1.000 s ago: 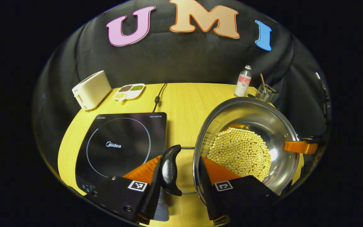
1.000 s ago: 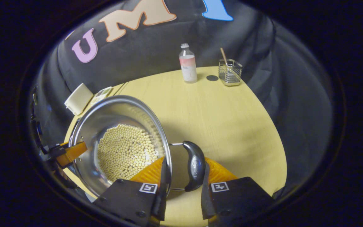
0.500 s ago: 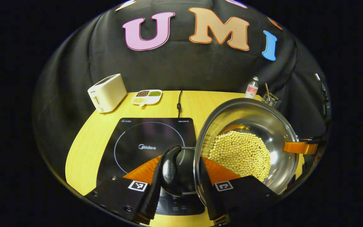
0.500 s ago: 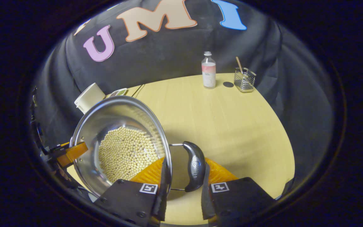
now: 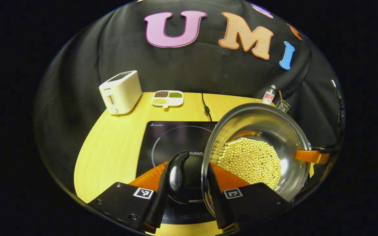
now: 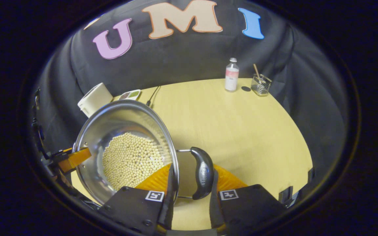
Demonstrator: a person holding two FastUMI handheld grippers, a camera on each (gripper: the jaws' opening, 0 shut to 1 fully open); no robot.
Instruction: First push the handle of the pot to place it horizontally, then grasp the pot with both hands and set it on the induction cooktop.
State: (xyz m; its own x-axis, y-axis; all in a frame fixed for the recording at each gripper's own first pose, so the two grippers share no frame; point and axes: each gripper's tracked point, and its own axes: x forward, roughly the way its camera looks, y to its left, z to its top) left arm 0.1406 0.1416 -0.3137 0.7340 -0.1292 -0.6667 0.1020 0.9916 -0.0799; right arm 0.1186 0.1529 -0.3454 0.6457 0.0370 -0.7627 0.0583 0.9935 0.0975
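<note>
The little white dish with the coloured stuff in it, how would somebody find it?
At the yellow table's far edge stands a white toaster. Right beside it lies the divided dish, low and flat, its compartments holding dark, green and pale beans.

Bright overhead light glares inside the pot (image 5: 284, 137); the tabletop (image 6: 235, 127) beside it looks evenly lit, sharp, and bowed toward the edges.

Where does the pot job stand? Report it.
Done: both handles lie horizontal, and each tongs grips one, the left tongs on the near handle, the right tongs on the opposite handle. In hand: the pot, full of beans, is carried partly over the induction cooktop. Left: centre it and set it down.
</note>
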